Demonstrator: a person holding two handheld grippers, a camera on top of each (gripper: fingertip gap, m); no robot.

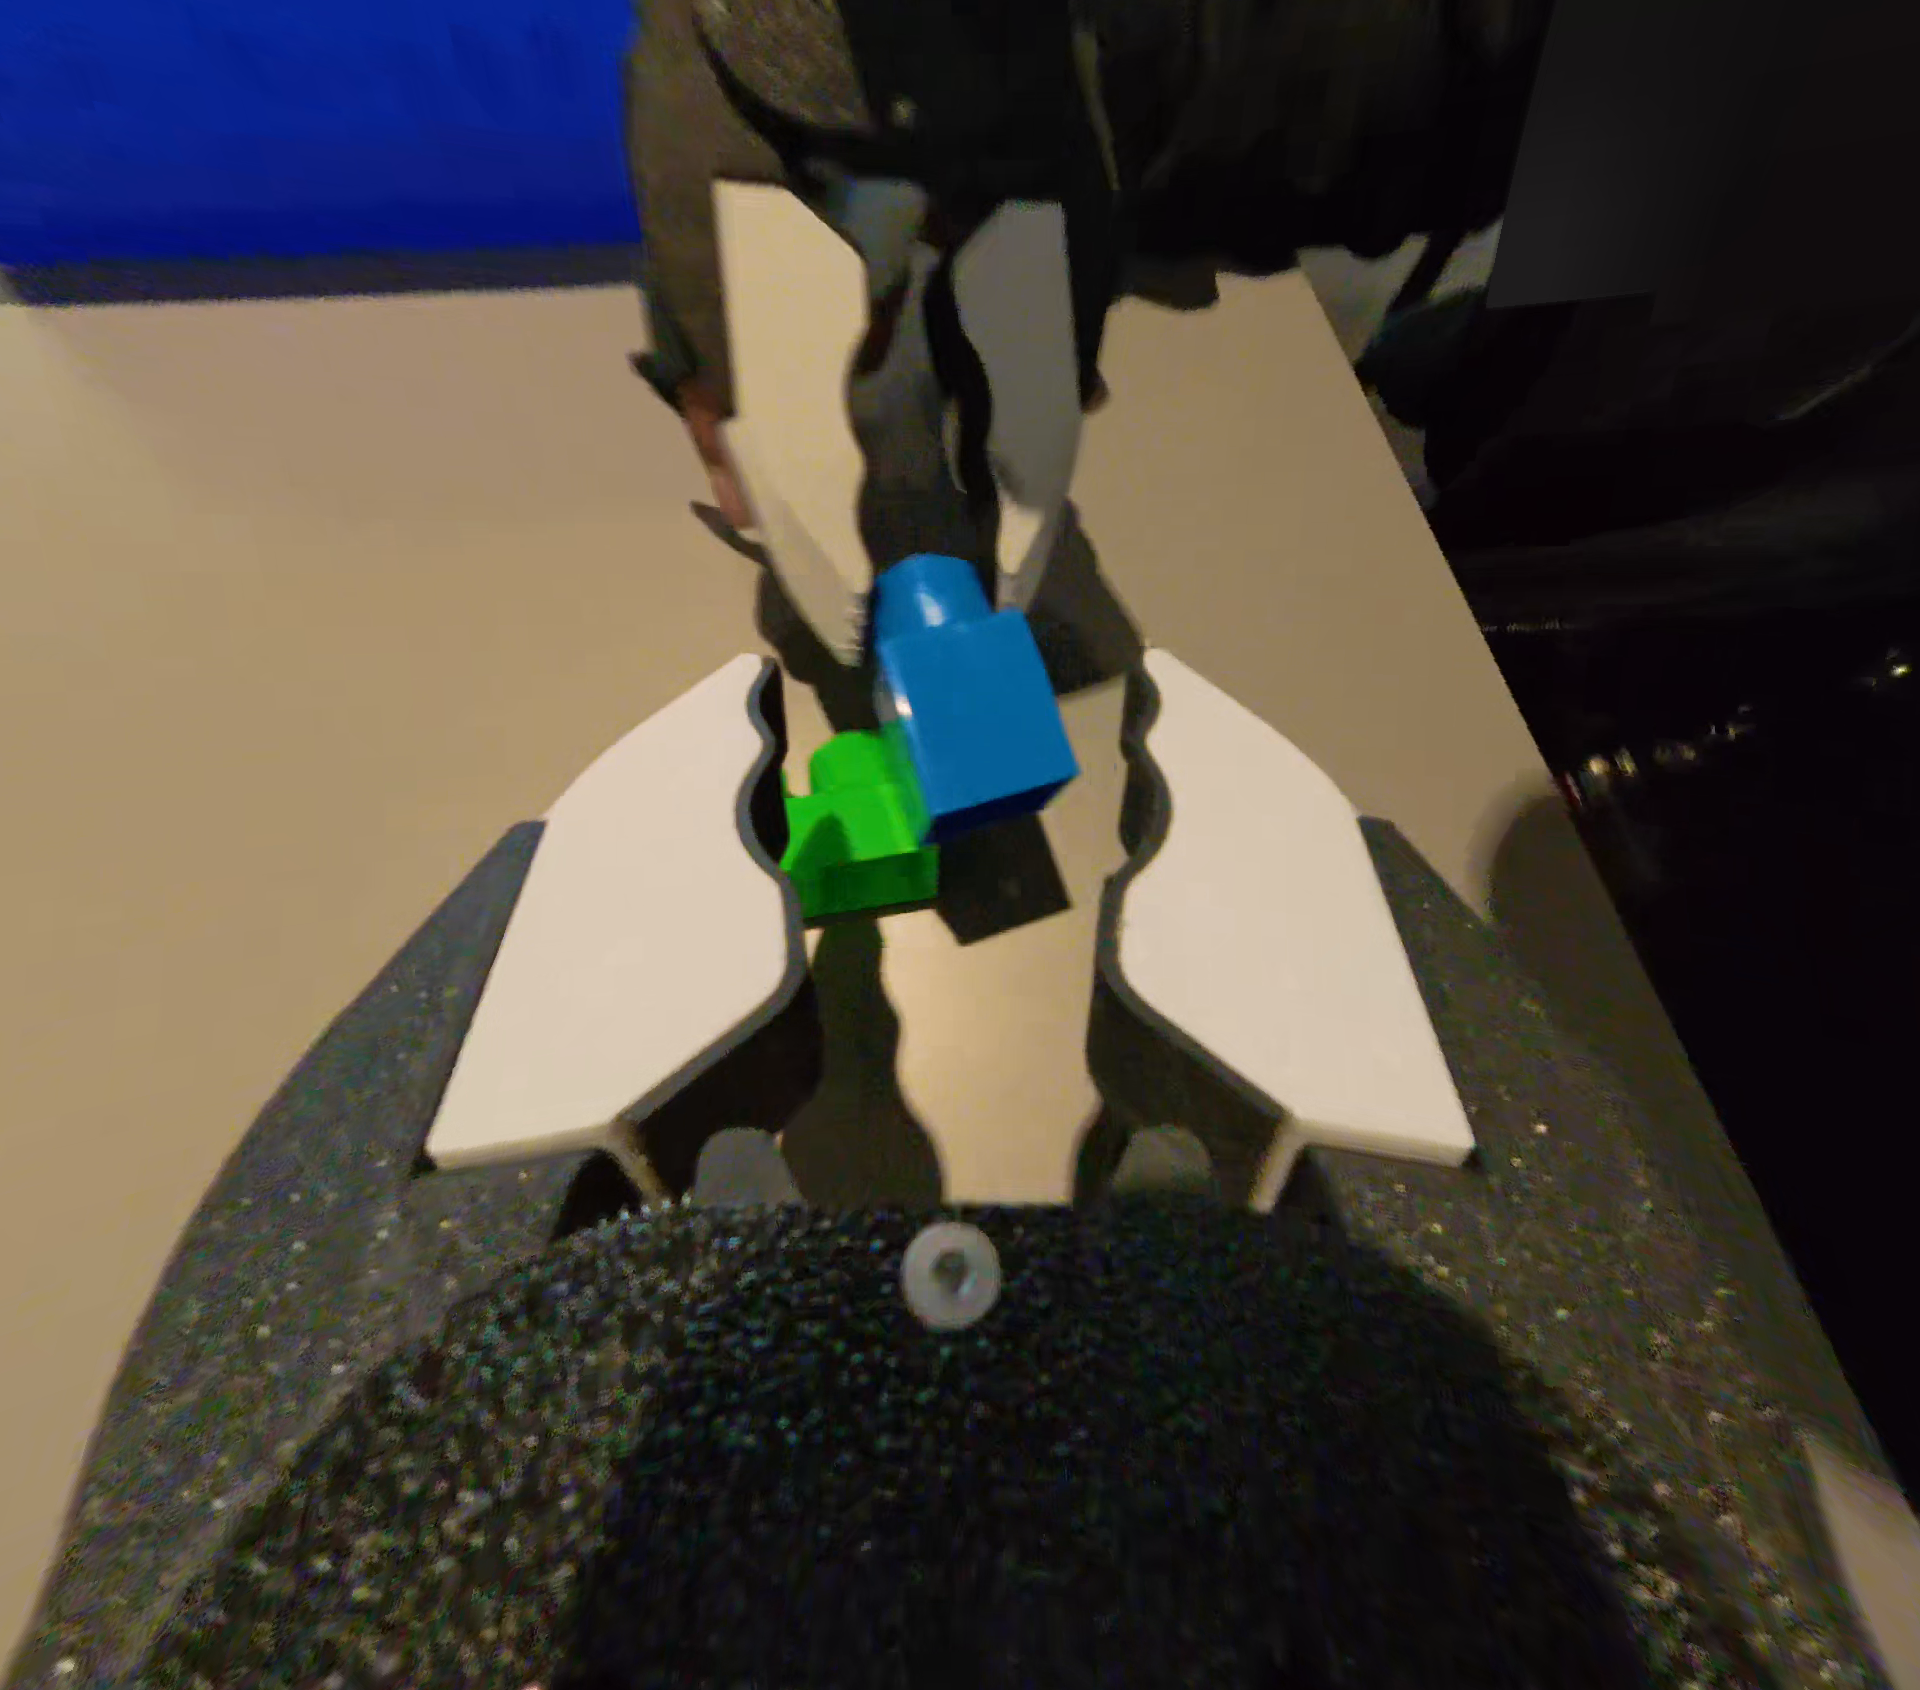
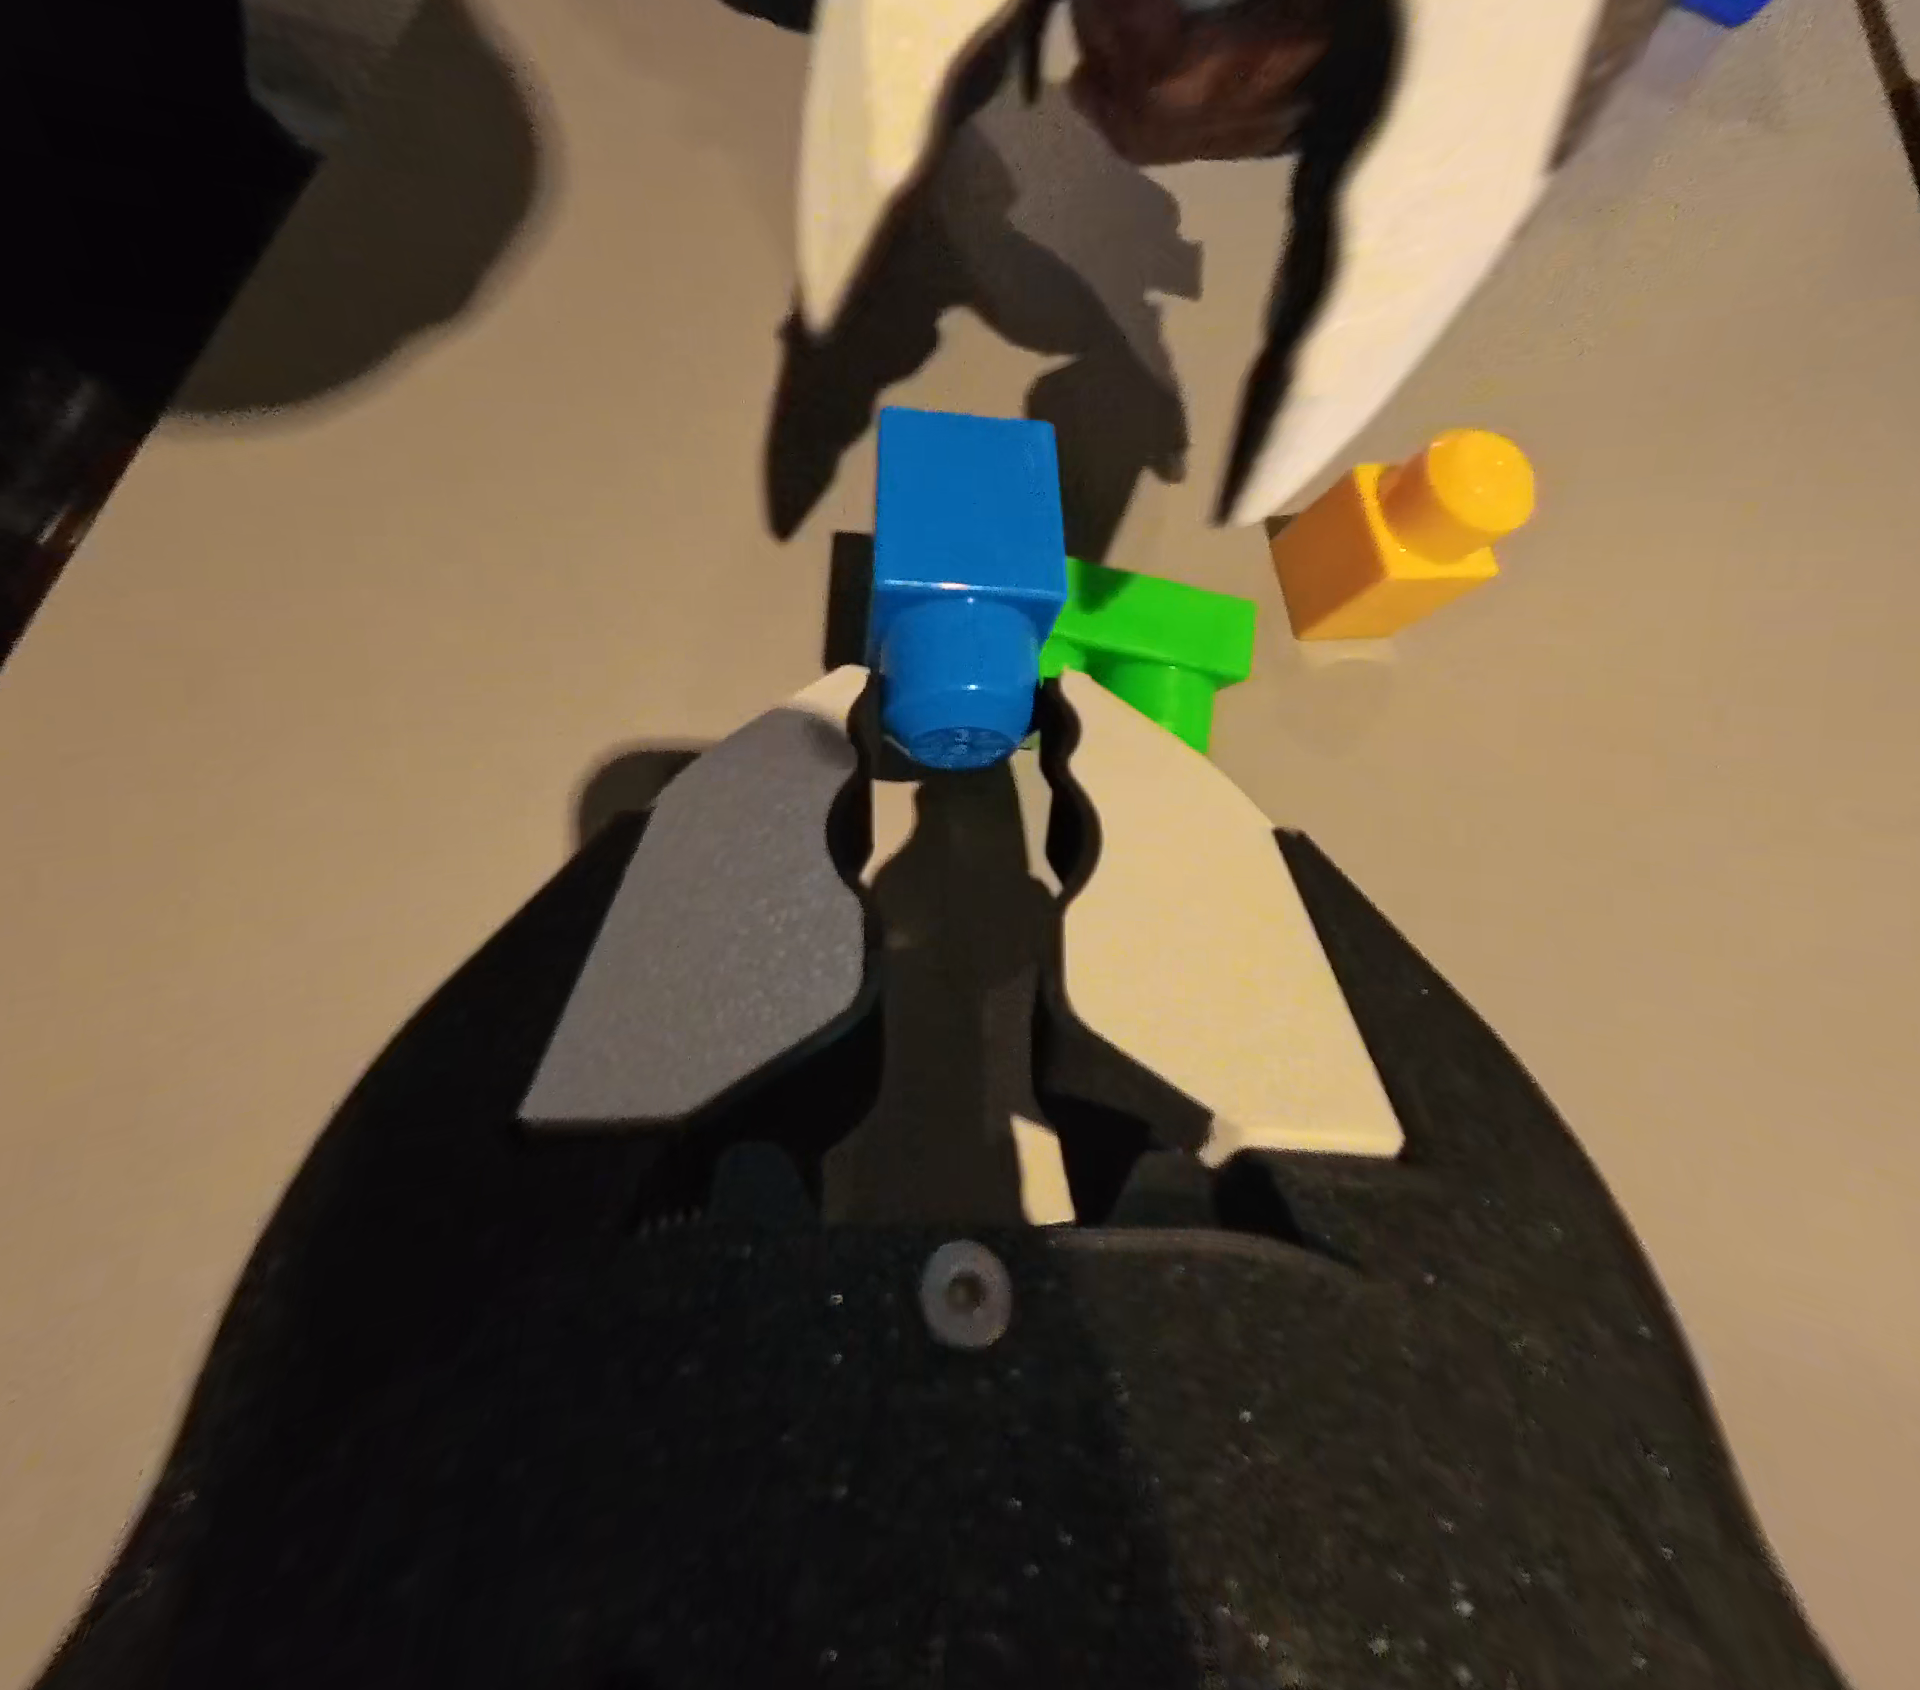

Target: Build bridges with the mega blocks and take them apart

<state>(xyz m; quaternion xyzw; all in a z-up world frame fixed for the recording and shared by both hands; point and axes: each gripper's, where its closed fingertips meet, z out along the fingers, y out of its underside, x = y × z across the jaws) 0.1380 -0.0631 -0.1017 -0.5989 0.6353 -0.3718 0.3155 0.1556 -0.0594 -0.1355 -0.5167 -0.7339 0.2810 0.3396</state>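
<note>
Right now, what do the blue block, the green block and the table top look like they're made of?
Blue block: looks like moulded hard plastic, smooth and semi-glossy; a light glint runs along its edge. Green block: the same kind of plastic, saturated even colour, crisp moulded edges. Table top: a matte beige sheet, possibly laminate; no grain or reflections show, so the material stays uncertain.

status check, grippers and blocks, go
Right gripper pinching blue block stud. Left gripper open. Green block alongside blue, orange block apart.
</note>
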